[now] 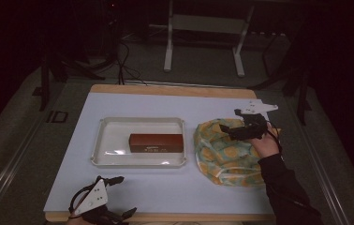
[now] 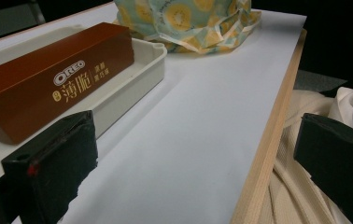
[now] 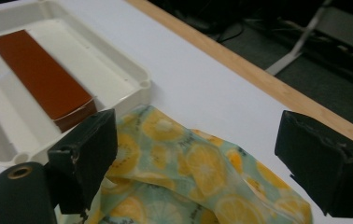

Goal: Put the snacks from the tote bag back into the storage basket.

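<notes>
A brown Oreo box point(image 1: 156, 142) point(image 2: 48, 79) point(image 3: 41, 77) lies flat in a white tray point(image 1: 114, 125) point(image 2: 139, 70) point(image 3: 118, 70) at the middle of the white table. To its right lies a crumpled cloth with a yellow fruit print point(image 1: 229, 152) point(image 2: 188, 21) point(image 3: 198, 172). My right gripper point(image 1: 229, 127) point(image 3: 198, 154) hovers over the cloth's far part, jaws wide open with nothing between them. At the table's front left edge my left gripper point(image 1: 119, 197) point(image 2: 188, 163) is open and holds nothing, aimed toward the tray and the cloth.
The wooden table edge point(image 2: 268, 135) point(image 3: 258, 74) runs along the front and back. Beyond the table stand a white frame's legs point(image 1: 168, 47) and cables on a grey floor. The person's light clothing point(image 2: 314, 149) lies just off the front edge.
</notes>
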